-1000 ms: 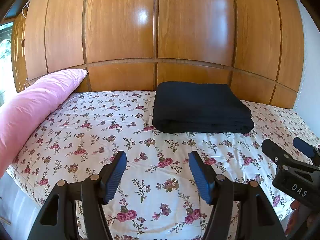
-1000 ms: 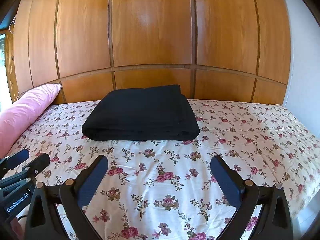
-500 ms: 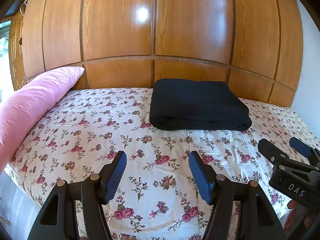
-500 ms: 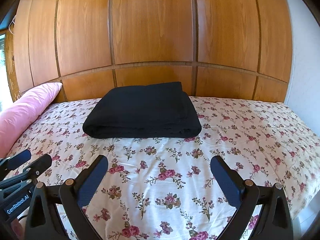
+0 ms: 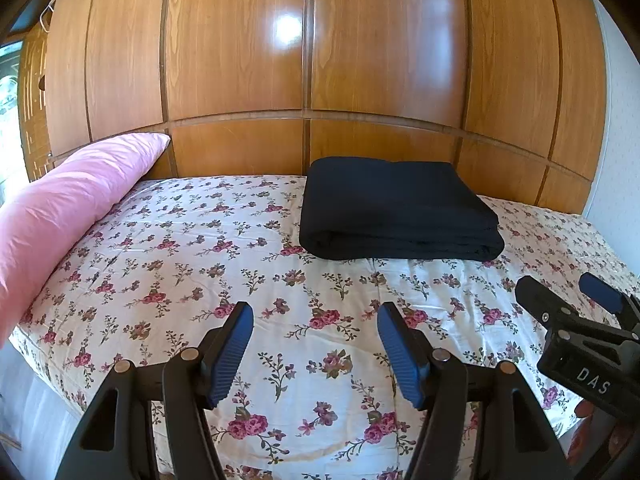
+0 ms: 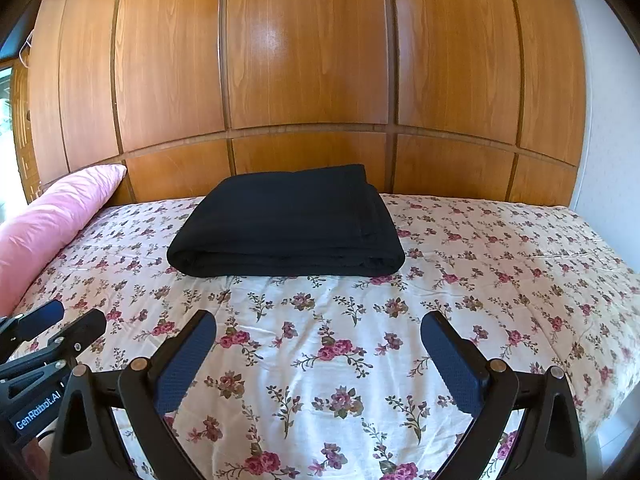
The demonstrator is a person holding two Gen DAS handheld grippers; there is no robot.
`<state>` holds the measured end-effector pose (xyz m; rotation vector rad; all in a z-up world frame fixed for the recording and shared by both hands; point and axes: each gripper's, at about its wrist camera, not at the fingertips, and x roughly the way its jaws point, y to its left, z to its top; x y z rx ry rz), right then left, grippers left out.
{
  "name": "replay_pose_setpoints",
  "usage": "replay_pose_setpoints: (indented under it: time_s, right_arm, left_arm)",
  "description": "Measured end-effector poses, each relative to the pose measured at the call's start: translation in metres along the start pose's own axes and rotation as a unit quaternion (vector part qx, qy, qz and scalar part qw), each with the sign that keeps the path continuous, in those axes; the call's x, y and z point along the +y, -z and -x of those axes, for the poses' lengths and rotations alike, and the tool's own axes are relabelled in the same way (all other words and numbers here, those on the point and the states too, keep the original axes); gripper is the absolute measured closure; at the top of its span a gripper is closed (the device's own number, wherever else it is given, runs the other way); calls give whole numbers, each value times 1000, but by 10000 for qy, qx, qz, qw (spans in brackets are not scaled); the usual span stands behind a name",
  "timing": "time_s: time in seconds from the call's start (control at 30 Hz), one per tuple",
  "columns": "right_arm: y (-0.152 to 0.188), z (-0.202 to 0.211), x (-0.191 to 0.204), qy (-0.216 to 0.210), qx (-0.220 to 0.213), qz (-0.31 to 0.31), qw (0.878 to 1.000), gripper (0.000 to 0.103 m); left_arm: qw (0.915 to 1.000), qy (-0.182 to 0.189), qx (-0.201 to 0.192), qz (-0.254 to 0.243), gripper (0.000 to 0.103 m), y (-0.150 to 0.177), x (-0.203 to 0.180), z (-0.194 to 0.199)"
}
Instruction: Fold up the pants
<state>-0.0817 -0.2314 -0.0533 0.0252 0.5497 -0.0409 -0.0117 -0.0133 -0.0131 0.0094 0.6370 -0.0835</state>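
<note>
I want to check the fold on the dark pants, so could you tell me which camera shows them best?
The right wrist view: the folded pants lie near the middle of the frame on the floral bedspread, with the rounded front fold and the stacked right-hand edges visible. The left wrist view shows them off to the right, mostly the front fold and top.

Glossy wood panelling [image 5: 240, 60], floral bed [image 5: 200, 248], pink pillow [image 5: 60, 208]
</note>
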Motion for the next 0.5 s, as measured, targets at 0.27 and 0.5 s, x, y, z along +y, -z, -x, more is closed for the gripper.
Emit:
replay_pose_setpoints:
  time_s: [0.27, 0.5]
  right_arm:
    - [1, -1, 1, -4, 29, 3, 10000, 0]
    - [2, -3, 1, 5, 52, 1, 10000, 0]
  left_arm:
    - [9999, -102, -94, -53, 37, 1, 0, 2]
    - [9999, -65, -36, -106, 37, 2, -1, 0]
